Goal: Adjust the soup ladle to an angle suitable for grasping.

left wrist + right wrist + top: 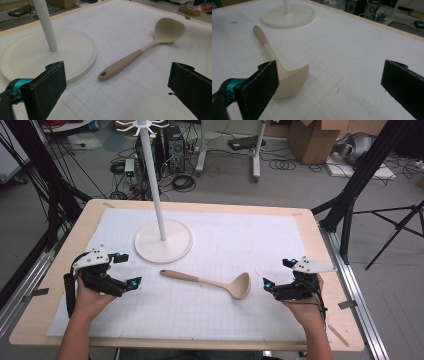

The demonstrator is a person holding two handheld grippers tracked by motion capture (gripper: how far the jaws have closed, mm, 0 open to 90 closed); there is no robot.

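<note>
At the near edge of the table both hands rest low on the white grid mat, left gripper (125, 269) and right gripper (278, 273) each with jaws spread wide, nothing between them. Between them lies the beige ladle (210, 282), bowl toward the right gripper, handle pointing at the white stand's round base (150, 249) farther back, nothing blocking it.

No text, label, brand, number or sign can be read anywhere in these pictures. The white mat (225, 305) on the table carries only a printed grid of fine lines, with no writing on it.
</note>
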